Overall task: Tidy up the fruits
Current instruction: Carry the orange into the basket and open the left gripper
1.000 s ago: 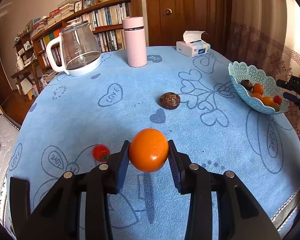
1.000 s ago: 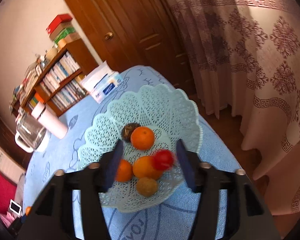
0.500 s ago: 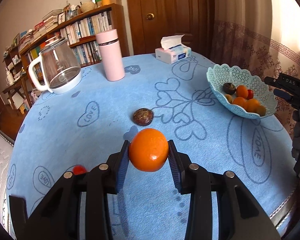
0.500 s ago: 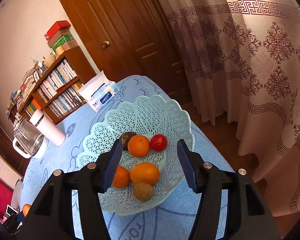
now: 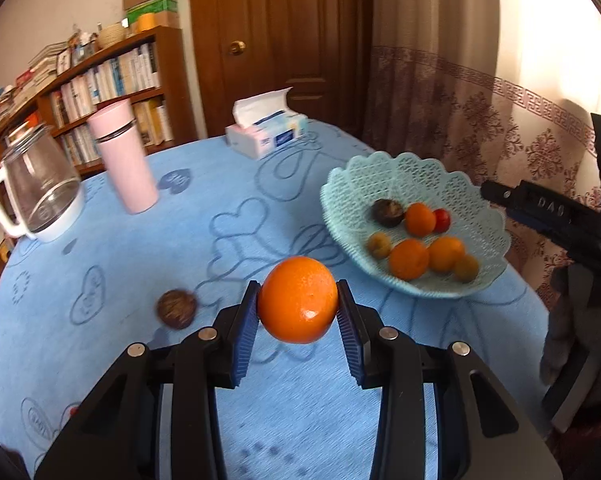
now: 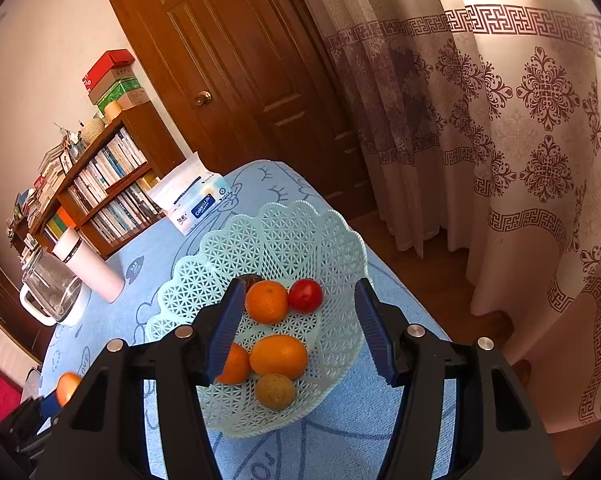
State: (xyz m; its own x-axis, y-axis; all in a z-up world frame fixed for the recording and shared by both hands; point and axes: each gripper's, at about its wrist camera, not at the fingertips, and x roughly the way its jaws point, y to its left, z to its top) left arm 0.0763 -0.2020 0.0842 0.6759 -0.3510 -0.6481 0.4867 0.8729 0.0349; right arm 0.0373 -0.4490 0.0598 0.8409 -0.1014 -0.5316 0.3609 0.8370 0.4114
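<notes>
While I am carrying the orange [image 5: 298,305] in the left gripper [image 5: 298,312], its pads clamped on both sides of the fruit, the view is swinging: the basket [image 5: 456,184], which a second ago was sitting far off at the desk's [image 5: 220,216] right edge, is now coming up close ahead on the right. That is telling me the drop-off is nearing. A brown fruit [image 5: 176,307] is lying loose on the desk, now just left of my gripper, and waiting its turn. The right gripper [image 6: 296,330] is hovering above the basket with jaws parted and nothing between them; the red fruit [image 6: 306,295] is now resting among the oranges there.
</notes>
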